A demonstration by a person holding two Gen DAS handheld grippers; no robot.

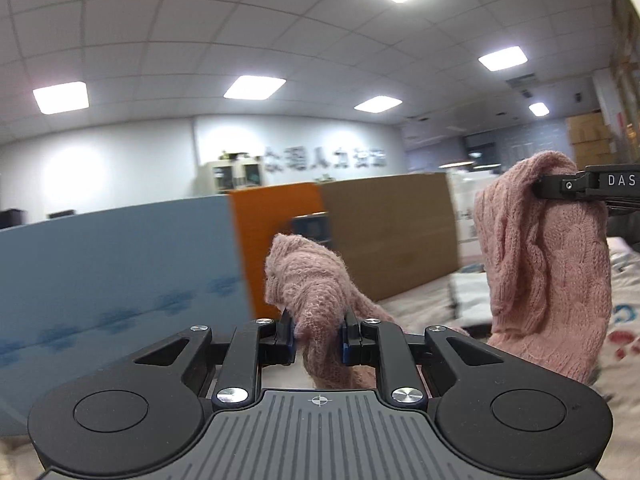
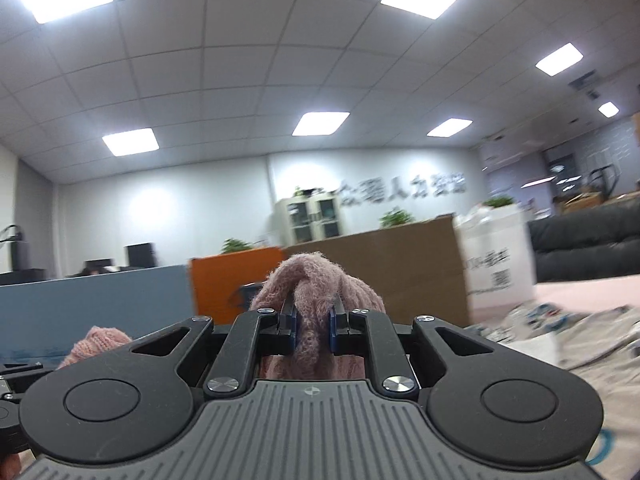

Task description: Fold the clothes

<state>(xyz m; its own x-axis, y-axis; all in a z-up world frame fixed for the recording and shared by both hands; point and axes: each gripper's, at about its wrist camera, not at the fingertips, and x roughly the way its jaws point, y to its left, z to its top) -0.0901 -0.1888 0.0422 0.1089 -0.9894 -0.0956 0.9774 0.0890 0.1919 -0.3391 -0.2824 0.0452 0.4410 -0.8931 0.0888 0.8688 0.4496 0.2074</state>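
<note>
A pink cable-knit sweater (image 1: 548,276) is lifted off the patterned bed sheet (image 1: 624,344) and hangs between both grippers. My left gripper (image 1: 318,330) is shut on a bunched fold of the knit, which pokes up between its blue pads. In the left wrist view the right gripper (image 1: 560,186) comes in from the right edge, clamped on another bunch of the sweater. In the right wrist view my right gripper (image 2: 313,326) is shut on the pink knit (image 2: 316,280). More of the sweater (image 2: 100,342) shows low at the left there.
Blue (image 1: 116,264), orange (image 1: 276,232) and brown (image 1: 392,232) partition panels stand beyond the bed. A white box (image 2: 496,256) and a dark sofa (image 2: 588,240) sit to the right. The patterned sheet (image 2: 560,344) spreads below at the right.
</note>
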